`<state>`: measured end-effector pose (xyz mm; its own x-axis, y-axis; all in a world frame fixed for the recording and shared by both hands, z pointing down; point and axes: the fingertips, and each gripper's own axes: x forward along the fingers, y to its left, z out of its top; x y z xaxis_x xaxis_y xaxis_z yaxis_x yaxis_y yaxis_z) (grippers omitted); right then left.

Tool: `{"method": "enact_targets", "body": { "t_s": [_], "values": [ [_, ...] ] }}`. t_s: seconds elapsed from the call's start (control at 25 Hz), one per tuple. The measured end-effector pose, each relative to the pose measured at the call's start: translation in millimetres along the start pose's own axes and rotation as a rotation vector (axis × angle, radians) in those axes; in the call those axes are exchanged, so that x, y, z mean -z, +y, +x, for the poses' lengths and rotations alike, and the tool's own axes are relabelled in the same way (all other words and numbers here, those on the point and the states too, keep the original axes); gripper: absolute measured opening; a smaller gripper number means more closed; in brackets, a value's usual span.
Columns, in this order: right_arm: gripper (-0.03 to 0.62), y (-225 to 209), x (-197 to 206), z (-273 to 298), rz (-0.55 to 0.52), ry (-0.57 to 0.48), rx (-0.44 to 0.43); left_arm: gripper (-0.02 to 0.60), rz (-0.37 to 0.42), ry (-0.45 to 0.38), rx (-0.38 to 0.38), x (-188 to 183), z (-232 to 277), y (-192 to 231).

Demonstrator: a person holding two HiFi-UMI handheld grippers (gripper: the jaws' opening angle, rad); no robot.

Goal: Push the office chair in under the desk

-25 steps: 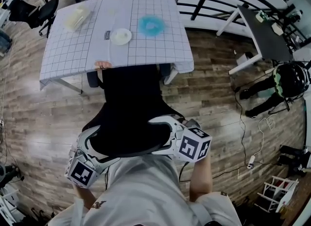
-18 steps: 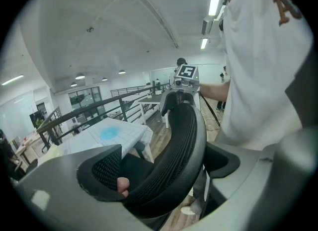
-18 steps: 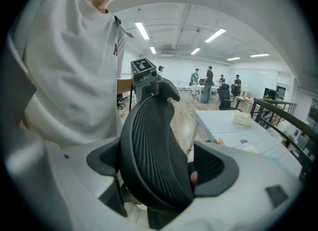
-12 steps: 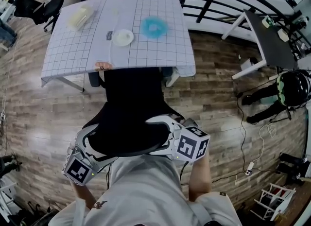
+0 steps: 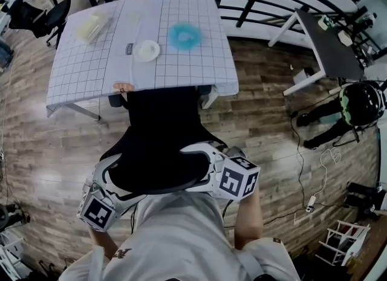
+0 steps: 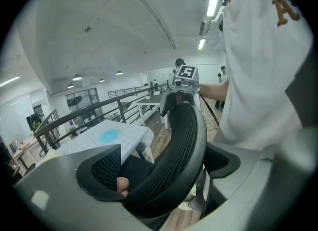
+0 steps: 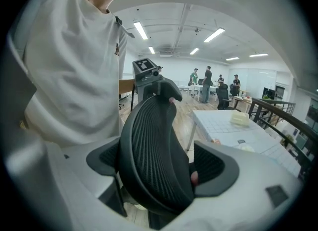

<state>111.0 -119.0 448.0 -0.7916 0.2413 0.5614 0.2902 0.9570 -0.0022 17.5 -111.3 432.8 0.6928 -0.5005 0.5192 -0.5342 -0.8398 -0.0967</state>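
Wood floor [image 5: 266, 110] all round, grid-cloth surface [image 5: 181, 62] ahead carrying a white plate [image 5: 147, 50] and a blue item [image 5: 185, 35]. Black office chair [image 5: 160, 122] stands at its near edge, seat front seemingly tucked under (cloth overhang hides how far). Left gripper [image 5: 112, 176] and right gripper [image 5: 204, 170] each have jaws clamped on the mesh backrest [image 6: 174, 145], one per end of its top rim
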Motion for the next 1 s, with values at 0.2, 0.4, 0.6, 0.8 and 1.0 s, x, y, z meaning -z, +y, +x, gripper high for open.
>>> {"method": "enact_targets", "body": {
  "t_s": [0.2, 0.4, 0.6, 0.8, 1.0],
  "values": [
    [0.433, -10.9, -1.6, 0.8, 0.011, -0.001, 0.021, 0.500, 0.016, -0.035, 0.029, 2.8, 3.4, 8.6],
    [0.433, -19.2, -0.3, 1.1, 0.024, -0.007, 0.032, 0.500, 0.024, -0.014, 0.033, -0.3, 5.9, 21.5],
    [0.433, -28.1, -1.2, 0.2, 0.033, -0.008, 0.043, 0.500, 0.033, -0.035, 0.062, 1.2, 9.7, 27.3],
    [0.433, -36.3, 0.7, -1.5, 0.036, -0.002, 0.051, 0.500, 0.043, -0.025, 0.064, -1.5, 14.3, 36.6],
    [0.433, -45.1, 3.7, -5.7, 0.033, -0.002, 0.050, 0.500, 0.039, -0.025, 0.065, -4.4, 21.9, 42.5]
  ]
}}
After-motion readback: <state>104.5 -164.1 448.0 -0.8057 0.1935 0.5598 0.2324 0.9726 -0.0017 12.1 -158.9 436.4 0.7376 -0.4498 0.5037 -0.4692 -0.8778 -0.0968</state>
